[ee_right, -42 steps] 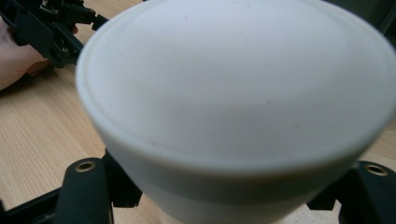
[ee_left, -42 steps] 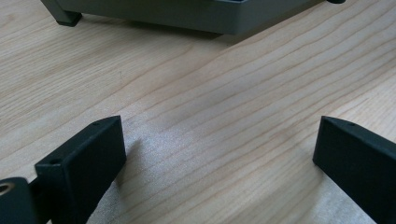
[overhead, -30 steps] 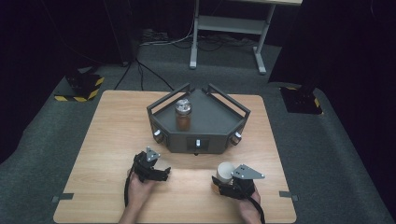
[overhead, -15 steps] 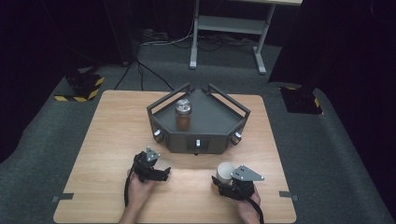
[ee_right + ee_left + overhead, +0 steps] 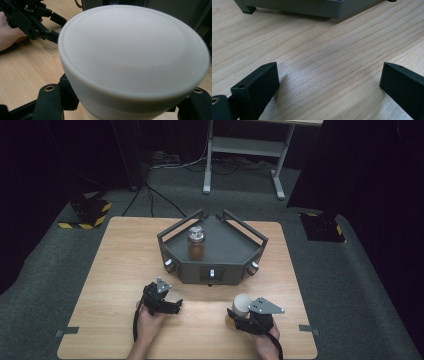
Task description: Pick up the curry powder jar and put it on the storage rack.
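the white-lidded jar with amber contents (image 5: 240, 309) stands between the jaws of the right gripper (image 5: 246, 316), low over the near right part of the light wooden table (image 5: 115, 265); in the right gripper view its broad white plastic lid (image 5: 135, 52) sits just ahead of the camera, and the jaws appear clamped on the body below it. whether the jar rests on the wood or is lifted slightly cannot be told. the left gripper (image 5: 167, 304) lies on the table near the person's left hand (image 5: 149, 322), its jaws spread wide with only bare wood between them.

beyond both stands the dark grey angular tray with raised rails (image 5: 227, 251), and on it a second jar with a metallic lid and brown contents (image 5: 196, 242), upright at the left rear. judging from this, one jar is already placed, while the grasped one remains outside the tray; carrying it forward over the front rail and setting it down appears to be what is left.
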Demonstrator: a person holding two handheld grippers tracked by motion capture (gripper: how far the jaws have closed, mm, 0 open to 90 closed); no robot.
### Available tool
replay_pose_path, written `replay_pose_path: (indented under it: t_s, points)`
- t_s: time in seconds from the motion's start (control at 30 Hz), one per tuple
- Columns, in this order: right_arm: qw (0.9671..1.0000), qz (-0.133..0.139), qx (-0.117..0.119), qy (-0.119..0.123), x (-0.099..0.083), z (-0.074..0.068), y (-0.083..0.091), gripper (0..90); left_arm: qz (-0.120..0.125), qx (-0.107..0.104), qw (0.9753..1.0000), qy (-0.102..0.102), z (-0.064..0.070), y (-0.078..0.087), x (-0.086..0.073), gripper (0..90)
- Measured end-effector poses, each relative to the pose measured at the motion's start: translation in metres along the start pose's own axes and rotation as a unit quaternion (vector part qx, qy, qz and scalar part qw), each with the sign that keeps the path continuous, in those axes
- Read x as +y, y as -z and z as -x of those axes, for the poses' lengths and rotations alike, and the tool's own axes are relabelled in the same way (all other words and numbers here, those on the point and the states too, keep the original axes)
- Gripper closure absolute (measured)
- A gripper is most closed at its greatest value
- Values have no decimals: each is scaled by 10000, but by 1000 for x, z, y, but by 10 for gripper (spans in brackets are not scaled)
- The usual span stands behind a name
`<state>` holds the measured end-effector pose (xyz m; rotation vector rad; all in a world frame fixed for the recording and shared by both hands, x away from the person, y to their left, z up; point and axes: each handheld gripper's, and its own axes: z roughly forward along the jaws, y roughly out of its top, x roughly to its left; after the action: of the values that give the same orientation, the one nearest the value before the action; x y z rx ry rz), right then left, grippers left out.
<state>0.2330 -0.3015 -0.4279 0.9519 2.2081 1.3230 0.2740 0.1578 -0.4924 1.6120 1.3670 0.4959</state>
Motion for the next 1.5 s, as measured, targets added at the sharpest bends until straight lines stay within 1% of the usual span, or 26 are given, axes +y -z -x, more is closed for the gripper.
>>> replay_pose_path:
  t_s: [0.4, 0.7, 1.3, 1.37, 1.5]
  points:
    - [10000, 14, 27, -1, 1, 0, 1, 354, -1, 1, 10000, -1, 0, 0, 0, 25]
    - [9999, 112, 31, 26, 5, 0, 6, 354, 0, 0, 10000, 0, 0, 0, 0, 25]
    - [9998, 168, 8, 60, 19, 6, 17, 354, 1, 0, 10000, 1, 0, 0, 0, 25]
    - [9998, 172, 6, 39, 22, 7, 18, 354, 0, 0, 10000, -1, 0, 0, 0, 25]
    - [9998, 178, -27, 76, 28, 9, 21, 354, -1, 0, 10000, -1, 0, 0, 0, 25]
